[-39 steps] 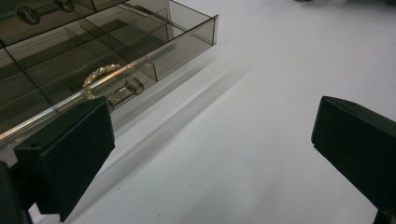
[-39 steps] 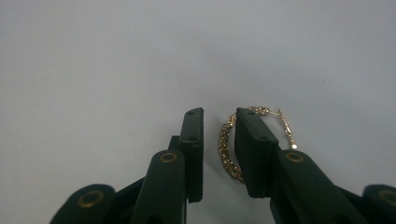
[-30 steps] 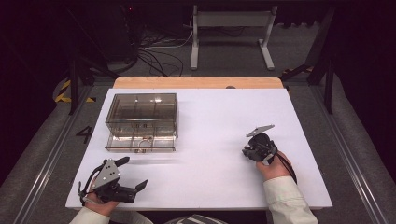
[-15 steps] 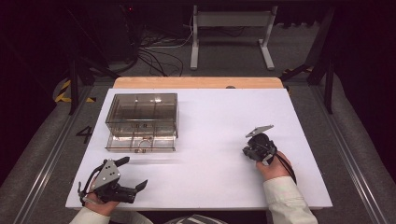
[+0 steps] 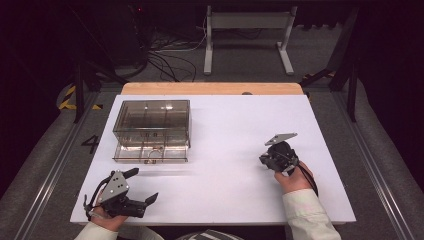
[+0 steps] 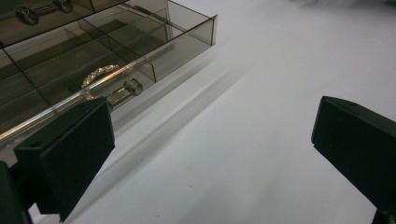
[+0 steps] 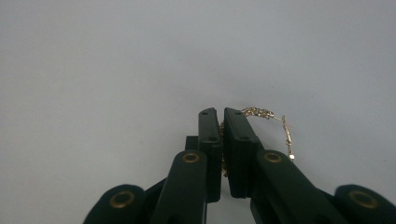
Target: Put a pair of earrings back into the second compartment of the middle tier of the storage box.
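A smoked clear drawer box (image 5: 151,116) stands at the table's left, and its lower drawer (image 5: 150,153) is pulled out. That drawer (image 6: 116,51) has divided compartments, one with a sparkly ring (image 6: 97,74) just behind the knob (image 6: 127,88). My left gripper (image 5: 142,185) rests near the front left edge. Its jaws (image 6: 212,126) stand wide open with only bare table between them. My right gripper (image 5: 265,160) is over the table's right side. Its jaws (image 7: 219,114) are shut on a thin gold hoop (image 7: 268,113), which sticks out to the right of the pads.
The white table top (image 5: 225,130) has a wooden strip (image 5: 210,88) along its far edge. Beyond that are cables and a metal stand (image 5: 247,30) on the dark floor. A grey three-cornered plate (image 5: 280,138) tops the right gripper.
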The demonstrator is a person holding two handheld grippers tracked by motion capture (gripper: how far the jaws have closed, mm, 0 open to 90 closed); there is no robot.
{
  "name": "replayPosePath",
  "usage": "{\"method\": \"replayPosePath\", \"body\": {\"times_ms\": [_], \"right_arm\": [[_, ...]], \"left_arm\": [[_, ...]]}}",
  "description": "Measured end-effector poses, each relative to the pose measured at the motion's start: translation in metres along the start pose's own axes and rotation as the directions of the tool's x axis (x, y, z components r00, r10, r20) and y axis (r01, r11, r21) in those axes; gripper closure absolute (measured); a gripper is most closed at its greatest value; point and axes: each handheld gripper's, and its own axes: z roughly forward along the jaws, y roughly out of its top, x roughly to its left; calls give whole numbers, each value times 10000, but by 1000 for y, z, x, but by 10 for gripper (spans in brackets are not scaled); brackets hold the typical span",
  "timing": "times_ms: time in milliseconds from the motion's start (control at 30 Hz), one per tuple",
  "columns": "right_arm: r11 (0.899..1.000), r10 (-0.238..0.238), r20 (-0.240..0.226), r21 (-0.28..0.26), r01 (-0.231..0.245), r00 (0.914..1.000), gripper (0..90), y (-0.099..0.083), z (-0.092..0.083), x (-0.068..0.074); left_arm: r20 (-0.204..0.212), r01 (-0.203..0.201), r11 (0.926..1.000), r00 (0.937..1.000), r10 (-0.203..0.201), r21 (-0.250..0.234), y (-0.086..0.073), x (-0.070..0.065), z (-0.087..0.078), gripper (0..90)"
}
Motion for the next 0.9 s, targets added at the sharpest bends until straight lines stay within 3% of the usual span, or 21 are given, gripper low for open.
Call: {"method": "replayPosePath", "body": {"times_ms": [300, 567, 900], "right_arm": [[9996, -55, -91, -265, 53, 9999, 867, 5, -6, 3], [9960, -518, -424, -751, 485, 9978, 867, 18, -14, 13], [9917, -914, -694, -973, 844, 9934, 867, 33, -19, 22]], "left_arm": [[-2, 40, 10000, 10000, -40, 69, 0, 0, 1, 2], [-30, 45, 10000, 10000, -45, 81, 0, 0, 1, 2], [-84, 29, 10000, 10000, -29, 43, 0, 0, 0, 2]]}}
